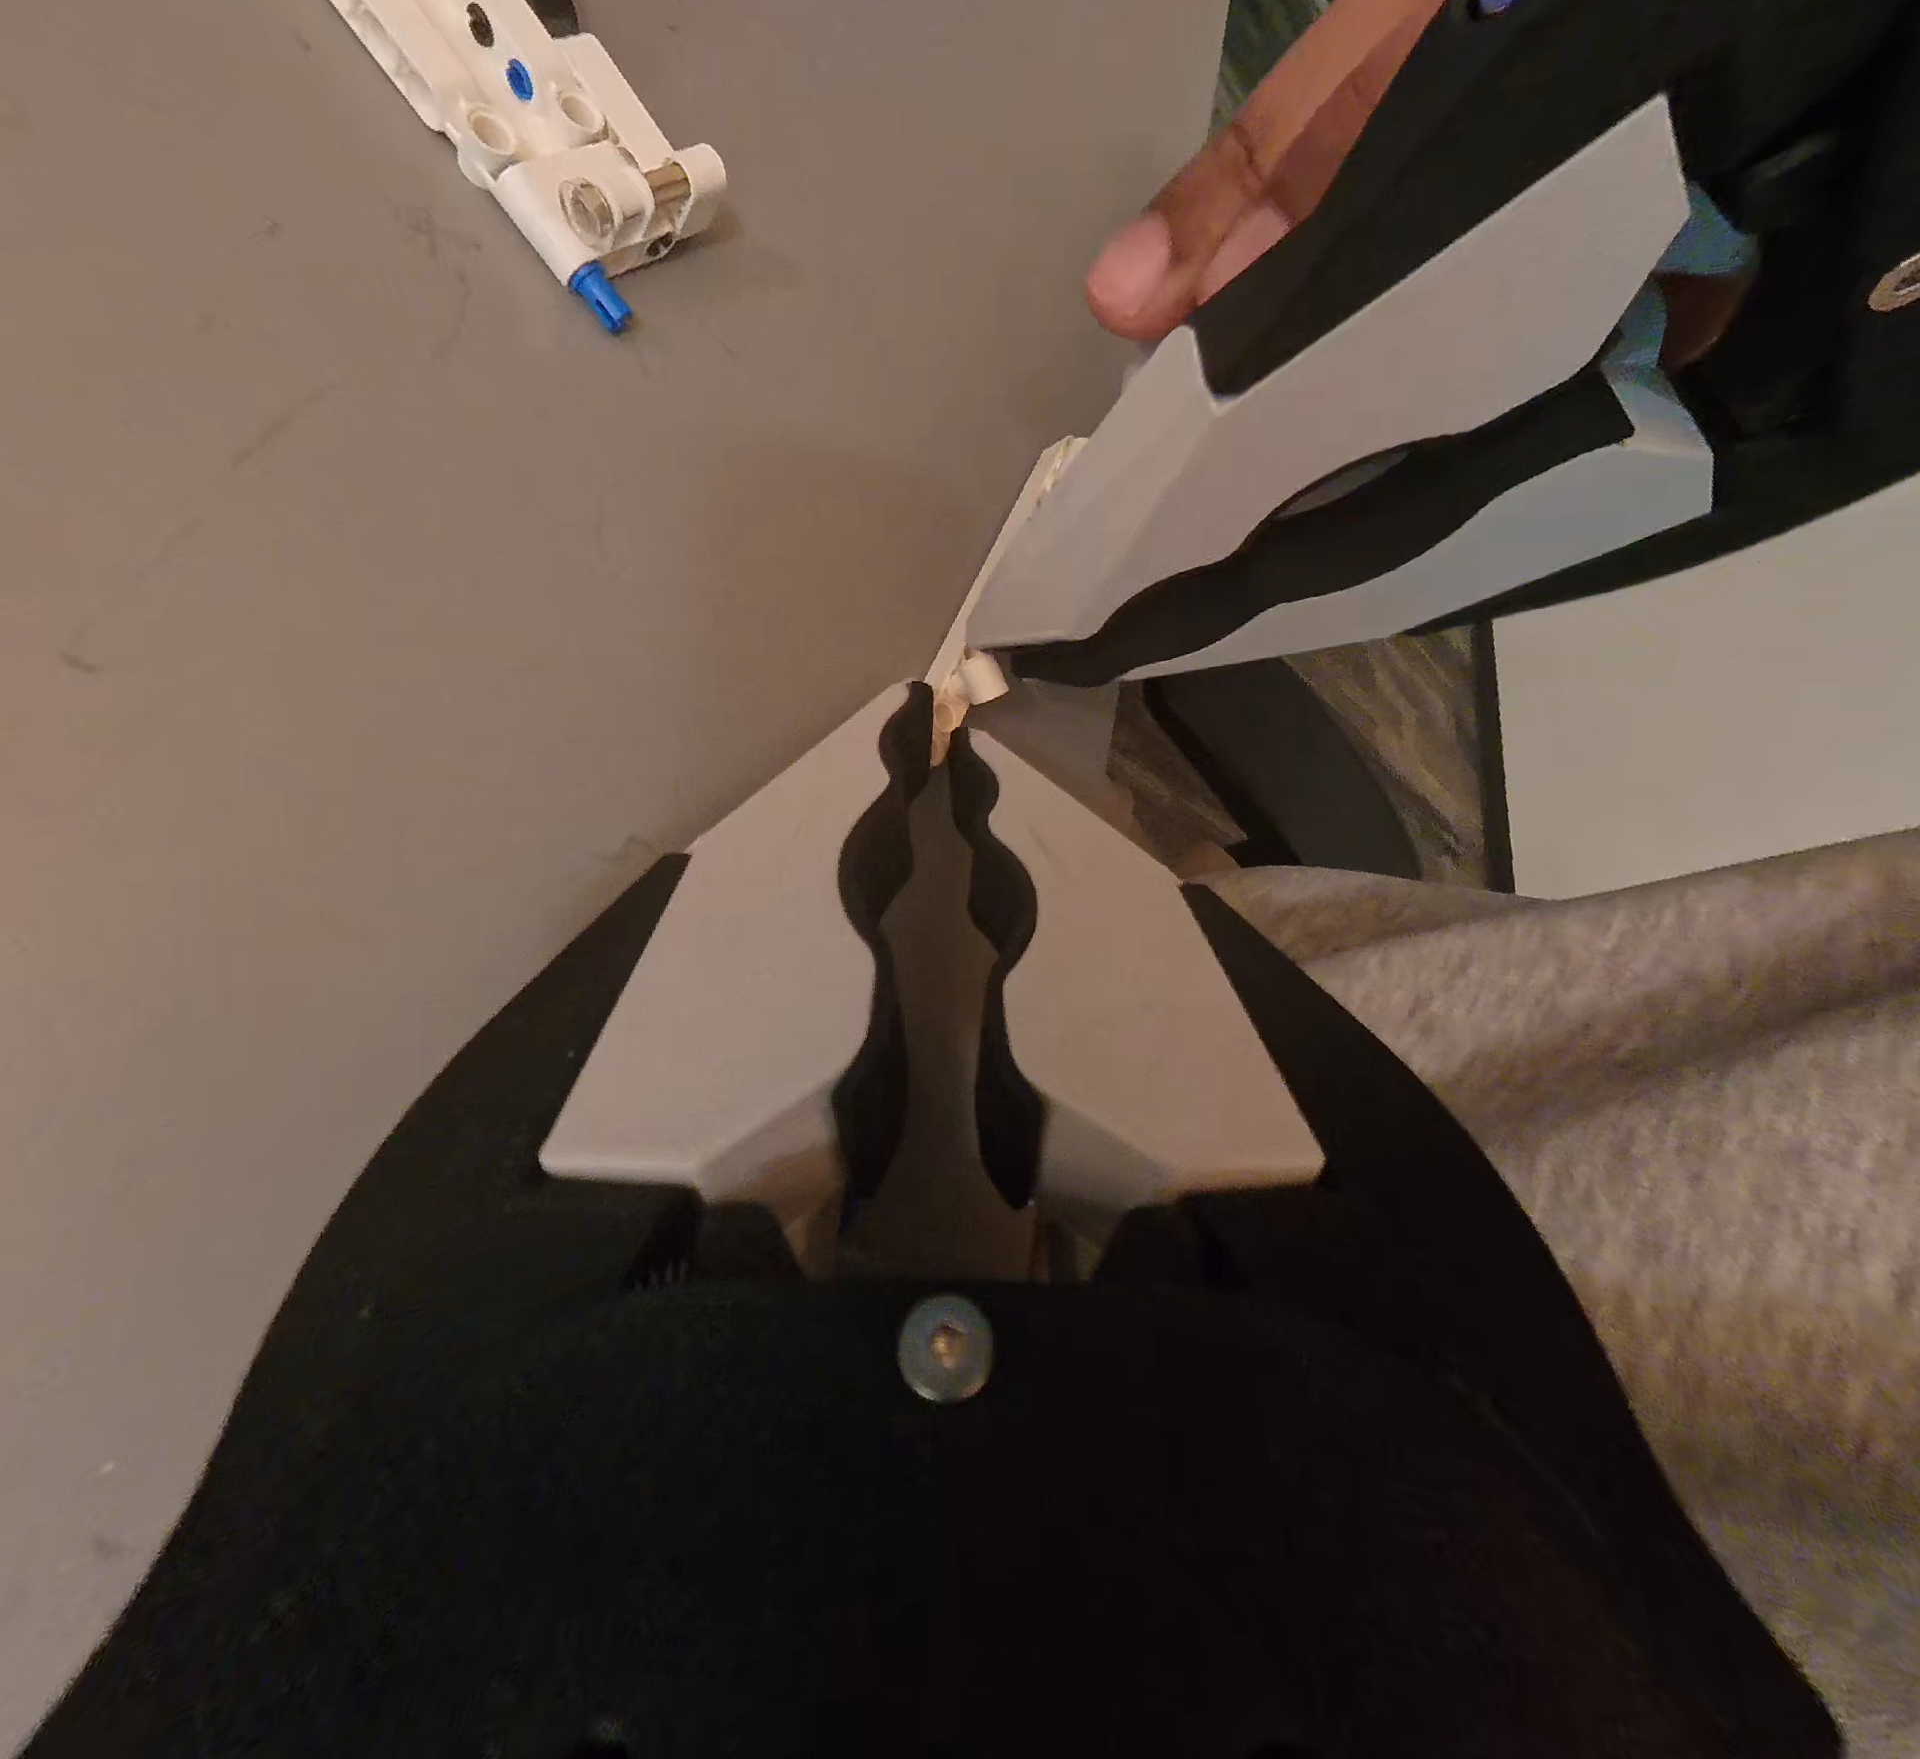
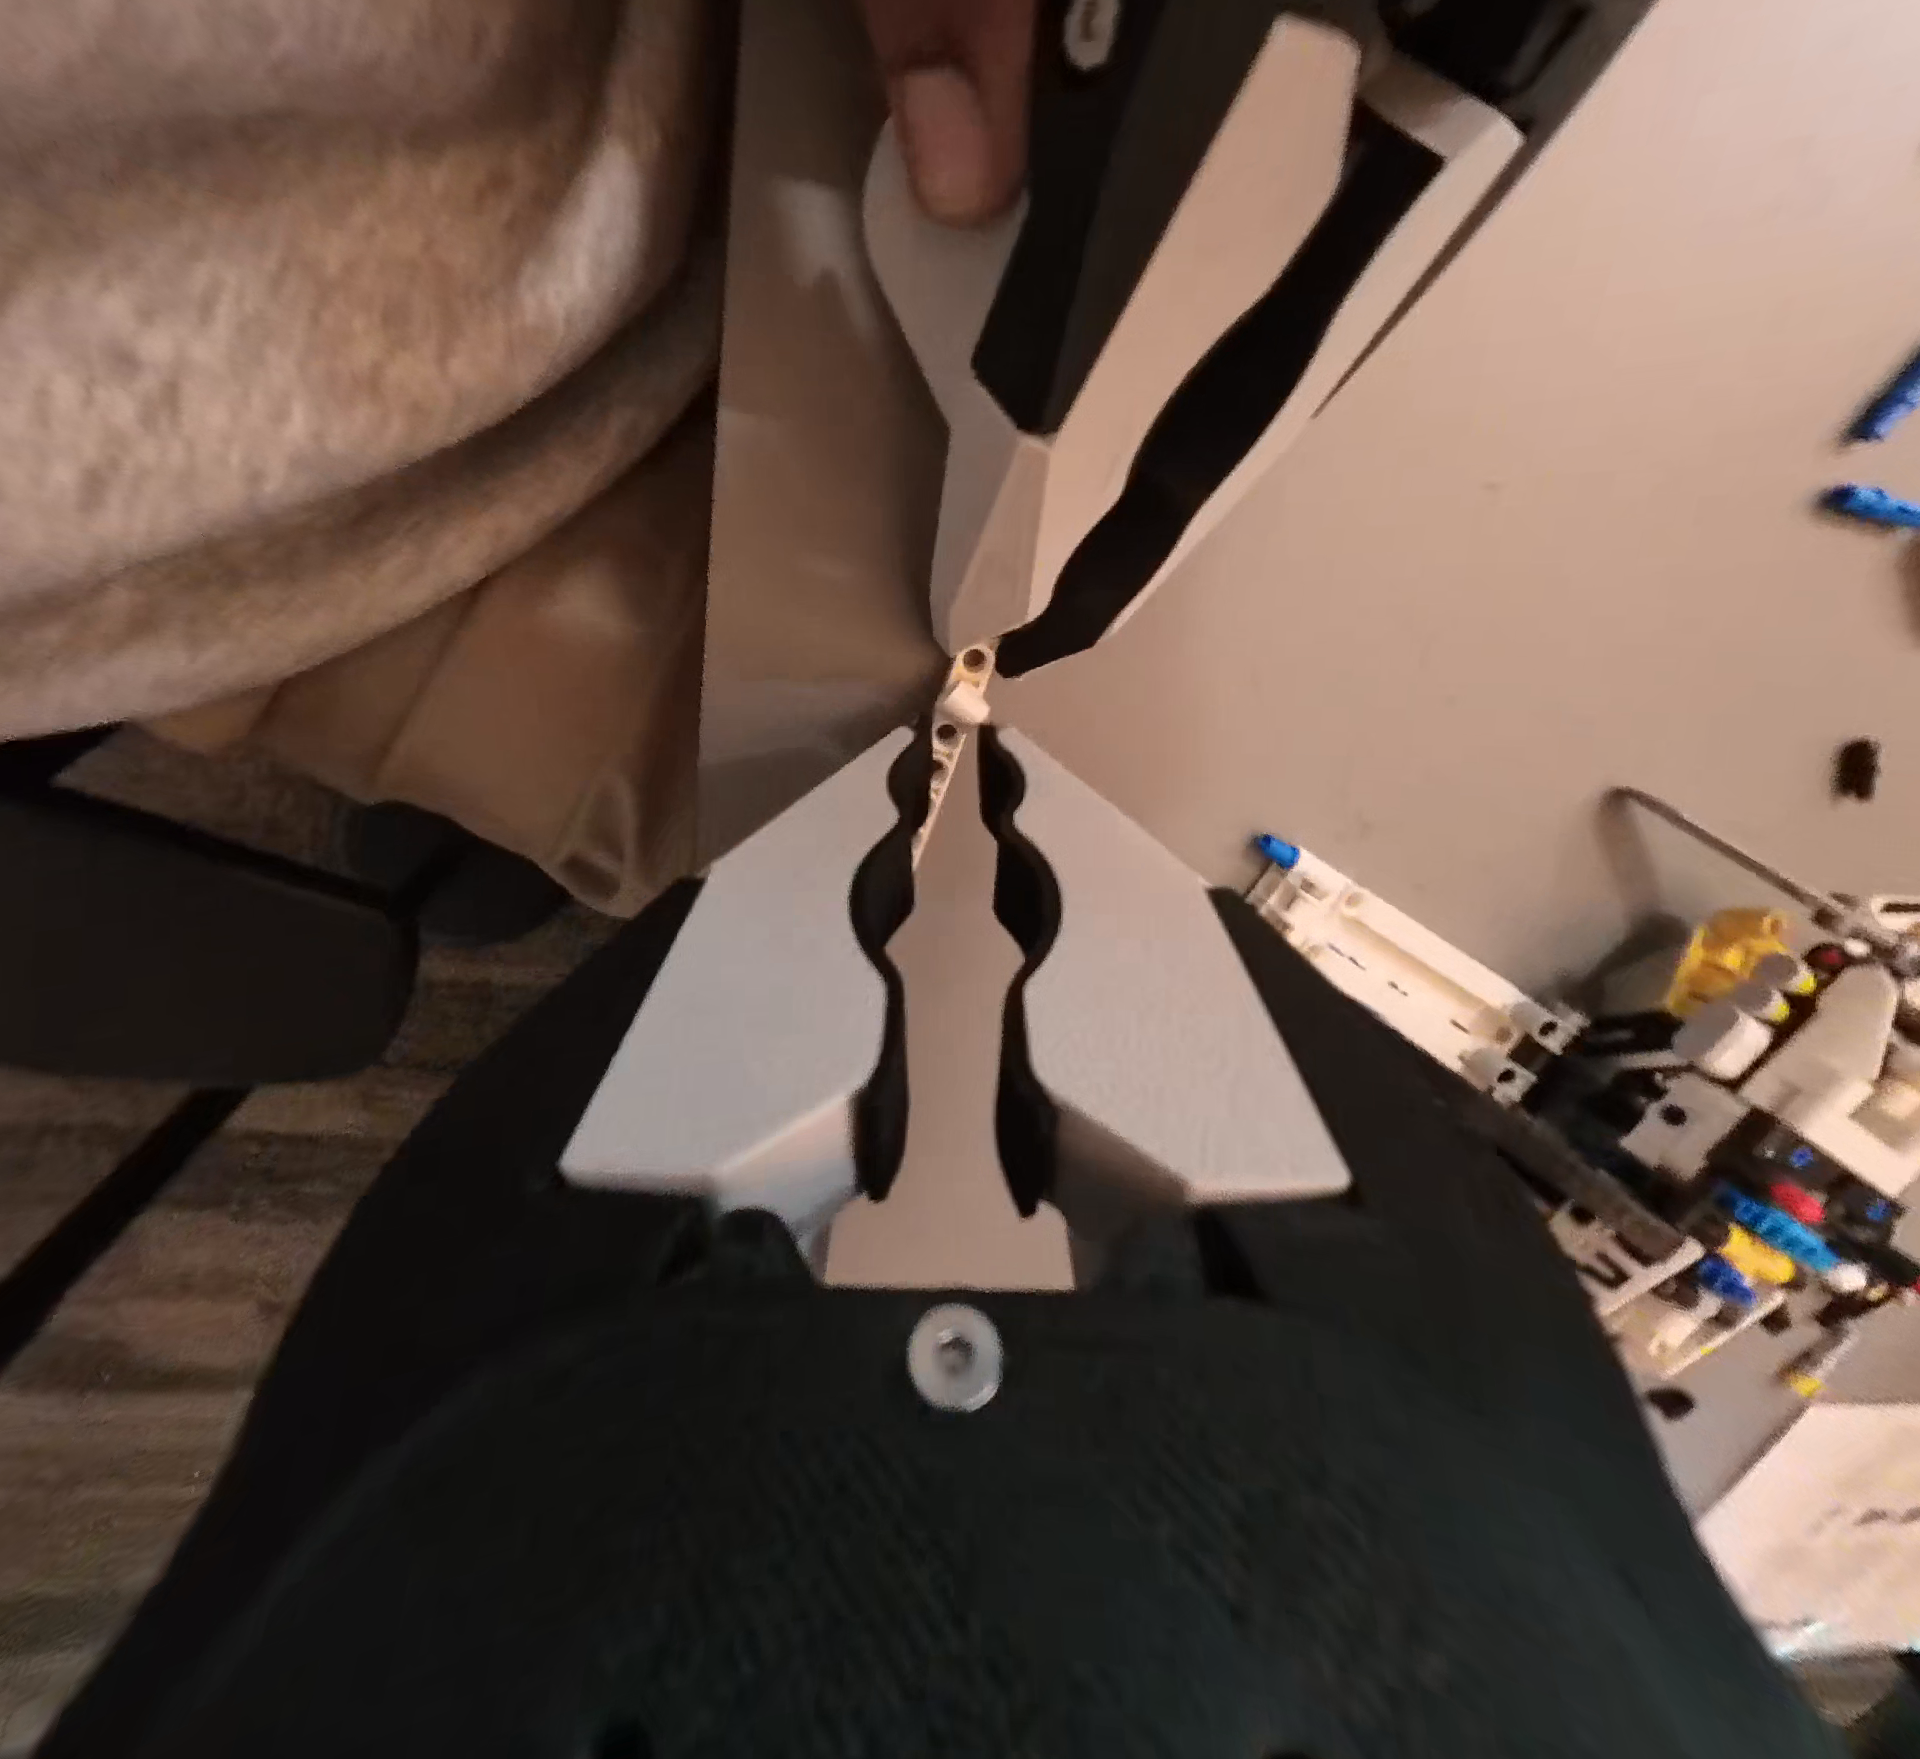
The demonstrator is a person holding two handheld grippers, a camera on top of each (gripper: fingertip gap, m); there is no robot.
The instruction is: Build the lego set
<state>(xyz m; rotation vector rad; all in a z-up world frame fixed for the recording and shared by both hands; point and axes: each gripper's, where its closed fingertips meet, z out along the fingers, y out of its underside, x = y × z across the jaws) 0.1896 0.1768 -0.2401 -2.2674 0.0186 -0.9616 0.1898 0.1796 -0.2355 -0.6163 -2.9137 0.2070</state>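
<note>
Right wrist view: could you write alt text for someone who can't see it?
Two handheld grippers meet tip to tip, the right gripper pinching a white holed Lego beam and the left gripper its small connector. A half-built Lego model lies right.

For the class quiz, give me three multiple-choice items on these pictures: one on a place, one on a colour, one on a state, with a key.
1. Where is the white assembly?
A. Lying on the grey table
B. Standing on a shelf
C. Hanging from a hook

2. What colour is the pin at its end?
A. Red
B. Blue
C. Yellow

3. How are the left claw and right claw?
A. Both wide open
B. Each shut on a pale part, tips meeting
C. Far apart

Key:
1 A, it lies flat on the tabletop.
2 B, the tip is plainly blue.
3 B, the left pinches a small pale part, the right a white beam.
</note>
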